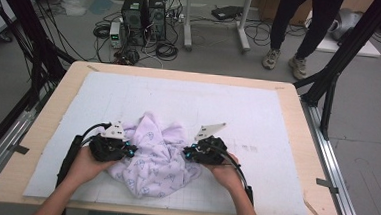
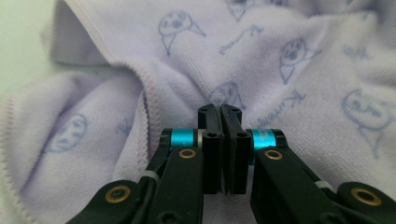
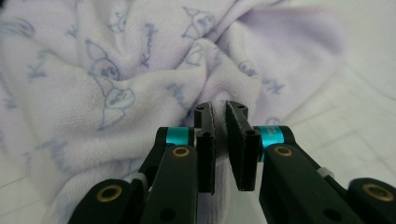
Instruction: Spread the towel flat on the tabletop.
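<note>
High view: a crumpled lilac towel [image 1: 153, 158] printed with blue cartoon figures lies on the white mat [image 1: 257, 121] at about 6 o'clock of the table [image 1: 53, 104]. The left gripper [image 1: 128, 149] meets the towel's edge at its 9 o'clock, the right gripper [image 1: 188, 153] at its 3 o'clock, each held in one hand. Left gripper view: the jaws stand pressed together, a fold of towel [image 2: 140, 65] at their tips; whether cloth is pinched cannot be told. Right gripper view: the jaws are nearly closed, a narrow gap remaining, with towel [image 3: 116, 70] bunched directly at their tips; a grip cannot be confirmed.
</note>
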`<control>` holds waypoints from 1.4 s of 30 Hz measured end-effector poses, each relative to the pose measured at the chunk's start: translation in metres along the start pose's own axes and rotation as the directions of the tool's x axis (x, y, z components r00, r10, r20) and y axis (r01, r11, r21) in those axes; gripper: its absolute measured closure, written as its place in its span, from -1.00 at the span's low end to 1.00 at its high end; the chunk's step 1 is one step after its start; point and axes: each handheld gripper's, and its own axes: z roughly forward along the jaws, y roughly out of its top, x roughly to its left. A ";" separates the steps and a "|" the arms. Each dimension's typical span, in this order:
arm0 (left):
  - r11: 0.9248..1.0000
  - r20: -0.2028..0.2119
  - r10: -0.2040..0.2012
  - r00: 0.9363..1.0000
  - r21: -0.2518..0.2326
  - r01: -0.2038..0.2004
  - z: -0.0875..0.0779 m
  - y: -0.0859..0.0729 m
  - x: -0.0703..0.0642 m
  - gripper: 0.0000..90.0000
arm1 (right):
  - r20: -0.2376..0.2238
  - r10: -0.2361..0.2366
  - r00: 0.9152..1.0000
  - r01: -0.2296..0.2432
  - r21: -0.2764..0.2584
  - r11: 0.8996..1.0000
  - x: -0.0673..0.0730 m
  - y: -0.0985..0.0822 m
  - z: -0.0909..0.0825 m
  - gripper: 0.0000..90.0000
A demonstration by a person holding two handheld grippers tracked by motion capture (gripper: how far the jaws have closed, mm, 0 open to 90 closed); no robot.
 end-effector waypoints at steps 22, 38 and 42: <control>0.996 0.061 0.043 0.997 -0.076 -0.038 -0.042 -0.002 -0.029 0.56 | -0.003 0.052 0.999 -0.052 -0.045 0.998 0.025 -0.034 -0.083 0.56; 0.991 0.090 0.030 0.996 0.128 -0.042 0.052 0.043 0.022 0.26 | 0.102 0.082 0.991 -0.092 0.099 0.991 -0.027 -0.026 -0.023 0.28; 0.981 0.093 0.016 0.996 0.189 -0.034 0.067 0.039 0.024 0.39 | 0.114 0.070 0.991 -0.084 0.119 0.989 -0.026 -0.031 -0.014 0.38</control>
